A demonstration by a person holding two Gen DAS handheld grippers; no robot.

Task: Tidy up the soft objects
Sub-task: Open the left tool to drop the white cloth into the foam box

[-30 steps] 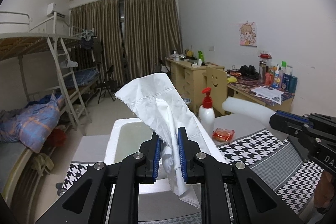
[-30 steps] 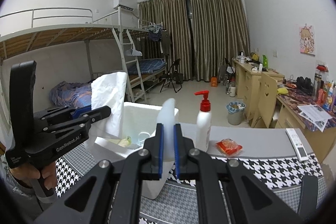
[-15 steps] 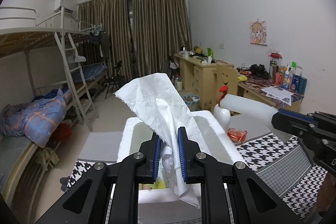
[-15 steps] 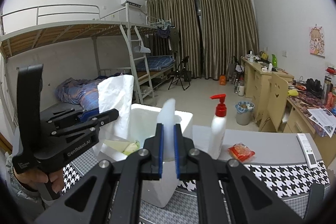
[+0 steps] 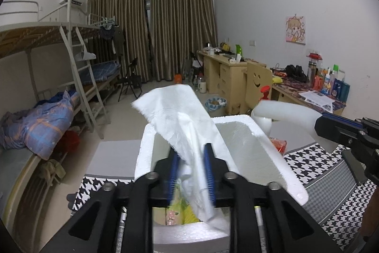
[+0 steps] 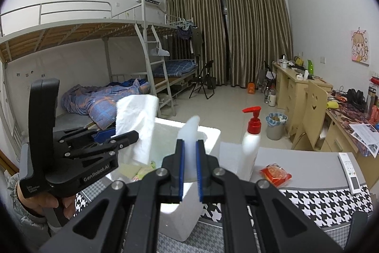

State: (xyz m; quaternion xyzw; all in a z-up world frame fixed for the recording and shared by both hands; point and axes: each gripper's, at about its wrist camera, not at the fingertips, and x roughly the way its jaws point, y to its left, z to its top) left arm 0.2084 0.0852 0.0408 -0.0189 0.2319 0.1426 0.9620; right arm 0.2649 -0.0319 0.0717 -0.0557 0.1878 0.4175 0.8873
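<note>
Writing: "GenRobot.AI" on the left gripper's (image 6: pixel 123 136) side.
Left gripper: jaws have just been opening; the white tissue (image 5: pixel 187 120) hangs loose between the parted pads, over the foam box (image 5: pixel 267 153).
Right gripper (image 6: pixel 189 172): fingers closed on a white foam strip (image 6: pixel 191 132).
Foam box: on the houndstooth tabletop (image 6: pixel 327 203), near its left edge.
Pump bottle (image 6: pixel 251 141): just right of the box.

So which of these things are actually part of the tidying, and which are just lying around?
Part of the job:
- white tissue, between the left gripper's just-opened jaws
- white foam box, under it
- translucent white piece, pinched in the right gripper

Just lying about:
- pump bottle
- orange packet
- remote control
</note>
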